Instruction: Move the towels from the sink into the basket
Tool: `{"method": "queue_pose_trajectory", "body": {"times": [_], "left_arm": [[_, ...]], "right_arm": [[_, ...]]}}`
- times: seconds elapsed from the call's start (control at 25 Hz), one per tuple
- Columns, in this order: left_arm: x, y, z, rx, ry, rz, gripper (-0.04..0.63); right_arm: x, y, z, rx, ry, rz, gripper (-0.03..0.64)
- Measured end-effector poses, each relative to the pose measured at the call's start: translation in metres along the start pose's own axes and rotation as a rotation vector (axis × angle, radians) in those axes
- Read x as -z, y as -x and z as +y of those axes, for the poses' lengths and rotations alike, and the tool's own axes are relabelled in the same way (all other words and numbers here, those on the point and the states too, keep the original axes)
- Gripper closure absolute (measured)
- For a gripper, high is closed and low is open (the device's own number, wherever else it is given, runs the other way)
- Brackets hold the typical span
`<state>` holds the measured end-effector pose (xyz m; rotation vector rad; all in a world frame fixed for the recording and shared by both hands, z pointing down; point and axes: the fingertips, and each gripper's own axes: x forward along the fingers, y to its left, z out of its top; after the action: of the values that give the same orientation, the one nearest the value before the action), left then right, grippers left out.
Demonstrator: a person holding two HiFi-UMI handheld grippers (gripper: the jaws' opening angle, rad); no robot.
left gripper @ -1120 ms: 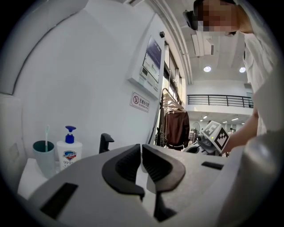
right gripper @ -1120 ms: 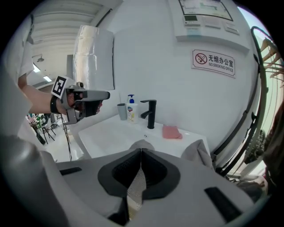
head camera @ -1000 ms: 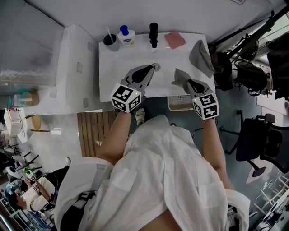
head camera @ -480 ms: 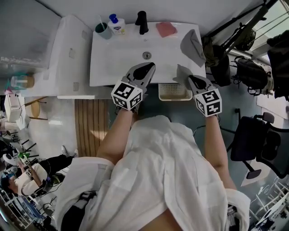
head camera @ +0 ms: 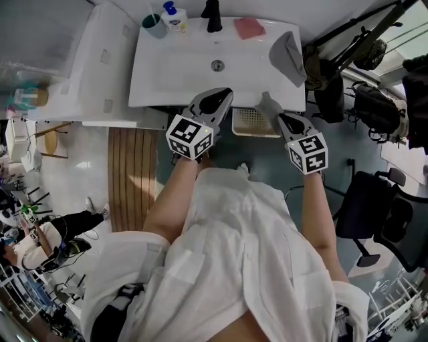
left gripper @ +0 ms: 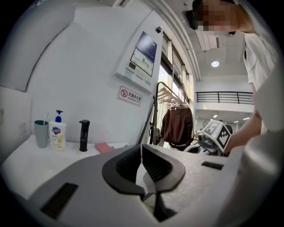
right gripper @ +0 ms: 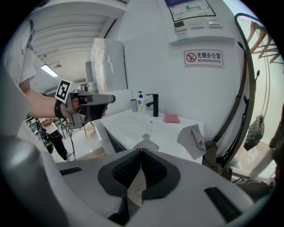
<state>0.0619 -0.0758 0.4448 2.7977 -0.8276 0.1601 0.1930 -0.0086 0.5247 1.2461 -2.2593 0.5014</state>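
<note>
My right gripper (head camera: 275, 113) is shut on a small grey towel (head camera: 267, 103), which hangs past the sink's front edge beside the cream basket (head camera: 253, 121). In the right gripper view the cloth (right gripper: 136, 184) shows pinched between the jaws of the right gripper (right gripper: 141, 151). A second grey towel (head camera: 287, 56) lies draped on the sink's right rim (head camera: 294, 100), also seen as the grey towel (right gripper: 191, 138). A pink cloth (head camera: 249, 27) rests by the faucet. My left gripper (head camera: 223, 95) hovers at the sink's front edge, shut with nothing in it; its tips meet in the left gripper (left gripper: 142, 146) view.
The white sink (head camera: 167, 73) has a drain (head camera: 217, 65), a black faucet (head camera: 212, 13), a soap bottle (head camera: 175, 16) and a green cup (head camera: 154, 25) at the back. Coats and a black chair (head camera: 374, 214) stand to the right, and a wooden mat (head camera: 132, 167) lies to the left.
Both grippers have drawn back from above the basin to its front edge. The right one carried the grey towel off the sink to beside the basket, which has come further into view.
</note>
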Motion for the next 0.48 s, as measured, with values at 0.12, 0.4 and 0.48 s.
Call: {"method": "queue_pose_trajectory", "body": {"times": [0.12,0.4,0.48], "left_arm": [[0.006,0.004,-0.003,-0.011,0.009,0.002,0.580],[0.010,0.006,-0.013,-0.019,0.012,0.000,0.580],[0.009,0.005,-0.017,-0.015,0.009,-0.001,0.580]], "right_arm": [[0.005,0.001,0.007,-0.022,0.004,0.007,0.586],[0.004,0.012,0.013,-0.042,0.012,-0.008,0.586],[0.004,0.016,0.014,-0.047,0.014,-0.010,0.586]]}}
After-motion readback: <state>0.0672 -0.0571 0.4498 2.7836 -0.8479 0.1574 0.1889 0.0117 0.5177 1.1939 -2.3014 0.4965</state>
